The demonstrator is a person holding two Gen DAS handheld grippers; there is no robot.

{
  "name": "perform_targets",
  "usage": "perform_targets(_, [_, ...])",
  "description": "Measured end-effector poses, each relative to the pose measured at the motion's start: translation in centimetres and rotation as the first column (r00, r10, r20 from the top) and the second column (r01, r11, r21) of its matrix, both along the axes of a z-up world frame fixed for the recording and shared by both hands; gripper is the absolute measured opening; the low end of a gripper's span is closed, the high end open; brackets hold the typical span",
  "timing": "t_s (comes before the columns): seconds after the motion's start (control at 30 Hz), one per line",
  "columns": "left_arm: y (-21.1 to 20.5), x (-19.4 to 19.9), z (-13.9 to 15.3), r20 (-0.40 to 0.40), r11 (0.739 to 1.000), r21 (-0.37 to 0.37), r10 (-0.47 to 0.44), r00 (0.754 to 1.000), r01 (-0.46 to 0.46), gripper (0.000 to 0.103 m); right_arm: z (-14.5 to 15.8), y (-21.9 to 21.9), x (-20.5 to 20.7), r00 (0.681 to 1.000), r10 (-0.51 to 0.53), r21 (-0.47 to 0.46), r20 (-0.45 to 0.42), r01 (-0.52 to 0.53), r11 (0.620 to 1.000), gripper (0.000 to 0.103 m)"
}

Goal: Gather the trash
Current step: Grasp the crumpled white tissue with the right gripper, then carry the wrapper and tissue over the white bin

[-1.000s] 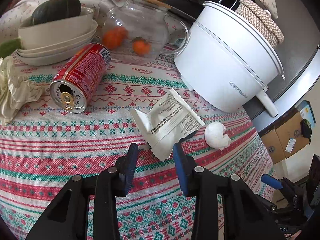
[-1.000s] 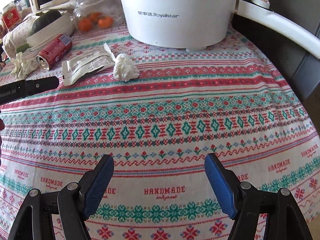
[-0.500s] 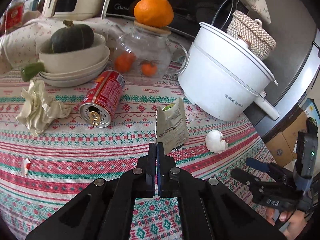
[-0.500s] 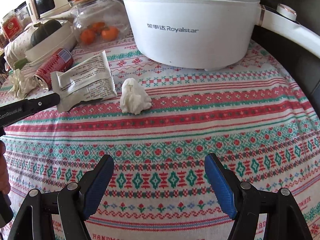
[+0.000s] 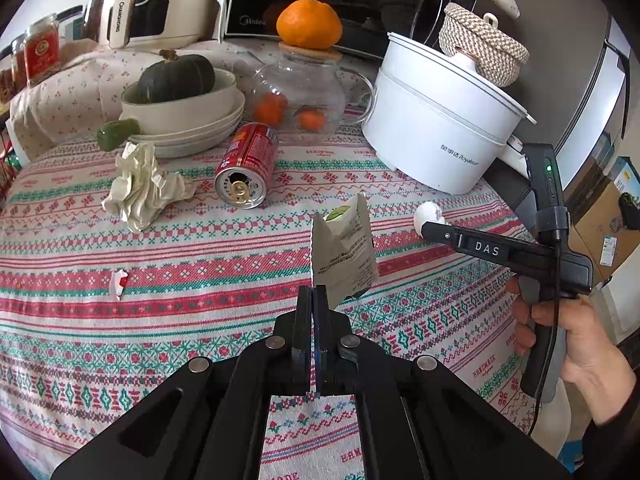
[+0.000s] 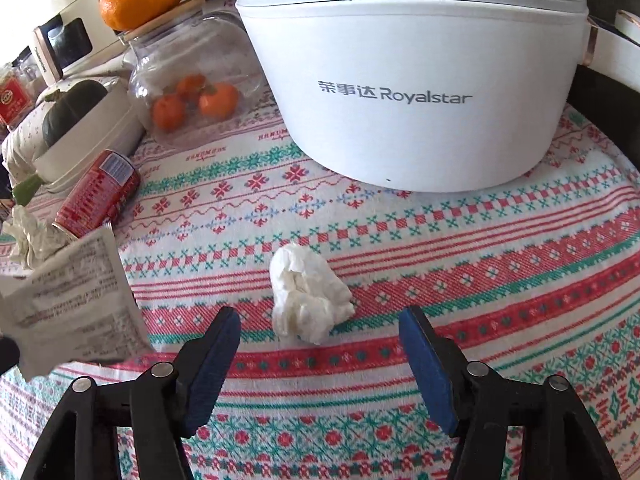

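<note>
Crumpled paper (image 5: 142, 184): I see it at the far left of the table (image 5: 80, 312), just beside the stacked bowls (image 5: 180, 128); not yet collected, with open cloth in front of it.
Red can (image 5: 248, 168): it lies on its side with its mouth toward me, apart from the other litter.
Left gripper (image 5: 314, 300): I have it clamped on a corner of the white wrapper (image 5: 344, 252), which stands up clear of the cloth.
Step in hand: I judge one piece is picked up and a second is being approached.
Right gripper (image 6: 320, 320): its jaws have just been narrowing but remain apart, straddling the tissue wad (image 6: 308, 296) without touching it.
Next move: I reckon I must lower onto the wad and close.
Room: the white cooker (image 6: 408, 80) stands near behind the wad, the lifted wrapper hangs close on the left; the table edge falls away at right.
</note>
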State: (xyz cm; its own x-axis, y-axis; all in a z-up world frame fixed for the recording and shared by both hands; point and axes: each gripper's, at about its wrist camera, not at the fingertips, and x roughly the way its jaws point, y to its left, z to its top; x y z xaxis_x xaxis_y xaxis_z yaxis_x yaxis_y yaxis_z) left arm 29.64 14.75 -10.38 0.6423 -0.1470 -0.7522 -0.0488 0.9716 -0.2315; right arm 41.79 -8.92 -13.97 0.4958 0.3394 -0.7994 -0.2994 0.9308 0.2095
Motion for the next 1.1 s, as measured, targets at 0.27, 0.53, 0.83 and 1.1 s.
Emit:
perform_targets(0.27, [-0.5,-2.4,1.1,0.01,1.0,-0.002,0.004,1.0,-0.004,0.0,-0.5,1.1,-0.1,0.999,0.032,0.018,-0.031,-0.031,0.999,0.019])
perform_targets(0.53, [-2.1,-6.0,3.4,0.038,1.0,-0.022,-0.015,0.999,0.016,0.0,2.6,-0.9,-3.9,0.998,0.063,-0.008,0.007,-0.063,0.998,0.019])
perform_targets(0.83, [-5.1,-10.5,5.4,0.054,0.996,-0.058,-0.058,0.997,0.061,0.0,6.5,-5.6,-9.6,0.998,0.052,0.003,0.045,-0.052,0.999,0.019])
perform_targets(1.1, [-9.1,-14.1,5.5,0.049,0.986,-0.102,-0.129,0.99,0.133,0.0,8.5,-9.3,-15.6,0.997,0.052,0.003,0.058,-0.053,0.999,0.019])
